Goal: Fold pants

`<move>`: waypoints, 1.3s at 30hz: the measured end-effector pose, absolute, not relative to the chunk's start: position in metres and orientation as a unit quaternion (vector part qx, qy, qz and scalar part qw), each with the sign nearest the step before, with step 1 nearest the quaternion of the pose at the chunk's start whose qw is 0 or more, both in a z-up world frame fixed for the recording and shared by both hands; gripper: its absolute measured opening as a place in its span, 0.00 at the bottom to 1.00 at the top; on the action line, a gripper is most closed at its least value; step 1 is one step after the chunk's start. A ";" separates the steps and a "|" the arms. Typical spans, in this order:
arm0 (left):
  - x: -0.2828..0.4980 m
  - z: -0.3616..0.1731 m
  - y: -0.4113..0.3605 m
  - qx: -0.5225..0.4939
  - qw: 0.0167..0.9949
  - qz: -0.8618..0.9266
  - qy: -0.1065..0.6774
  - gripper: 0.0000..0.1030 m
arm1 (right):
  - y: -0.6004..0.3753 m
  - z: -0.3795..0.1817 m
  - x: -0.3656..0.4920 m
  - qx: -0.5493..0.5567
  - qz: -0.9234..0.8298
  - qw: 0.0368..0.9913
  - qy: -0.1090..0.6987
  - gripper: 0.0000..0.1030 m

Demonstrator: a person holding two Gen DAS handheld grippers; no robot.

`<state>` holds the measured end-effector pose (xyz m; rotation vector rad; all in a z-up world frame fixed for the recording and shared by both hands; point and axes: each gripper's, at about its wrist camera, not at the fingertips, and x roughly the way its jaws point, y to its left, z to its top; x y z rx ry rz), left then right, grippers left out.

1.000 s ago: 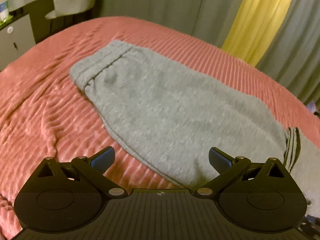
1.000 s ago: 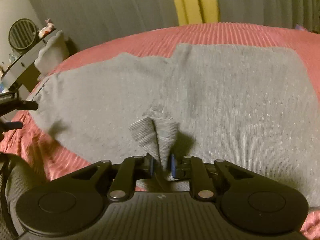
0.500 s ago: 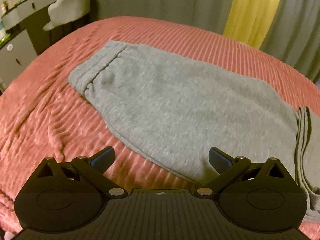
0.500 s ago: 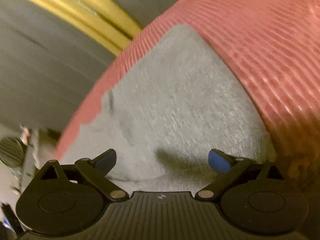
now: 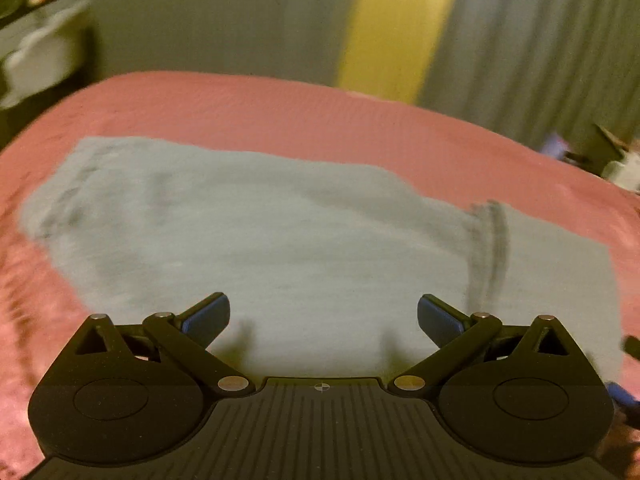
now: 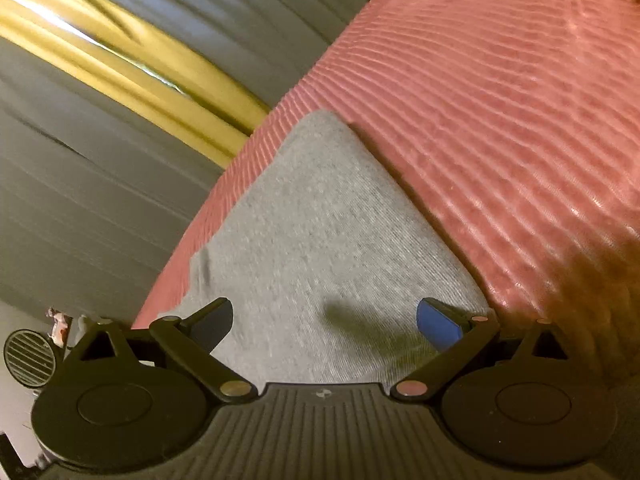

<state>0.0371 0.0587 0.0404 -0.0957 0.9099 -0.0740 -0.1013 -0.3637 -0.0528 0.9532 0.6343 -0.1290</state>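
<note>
Grey pants (image 5: 280,240) lie flat on the pink ribbed bedspread (image 5: 280,112), folded over with a dark-striped cuff edge (image 5: 490,248) toward the right. My left gripper (image 5: 323,318) hovers open above the near edge of the pants, nothing between its blue pads. In the tilted right wrist view a folded grey end of the pants (image 6: 320,240) lies on the bedspread (image 6: 500,120). Over it my right gripper (image 6: 324,322) stands wide open and empty.
Grey and yellow curtains (image 5: 396,28) hang behind the bed. A white chair and dark furniture (image 5: 36,52) stand at the far left. Small objects (image 5: 612,156) sit past the bed's right edge. A round ribbed thing (image 6: 28,356) shows at lower left in the right wrist view.
My right gripper let go of the pinched grey fabric, opened wide and rolled sharply. My left gripper slid sideways along the pants, bringing the striped cuff into view.
</note>
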 end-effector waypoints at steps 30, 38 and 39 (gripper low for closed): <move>0.093 -0.051 -0.018 -0.189 0.759 -0.209 0.587 0.21 | -0.355 -0.054 -0.101 0.431 -0.078 0.857 0.273 0.96; 0.059 -0.011 -0.009 -0.167 0.806 -0.248 0.511 0.17 | -0.357 -0.052 -0.103 0.438 -0.070 0.854 0.272 0.96; 0.054 -0.010 -0.006 -0.161 0.809 -0.246 0.508 0.17 | -0.357 -0.051 -0.103 0.438 -0.068 0.854 0.271 0.96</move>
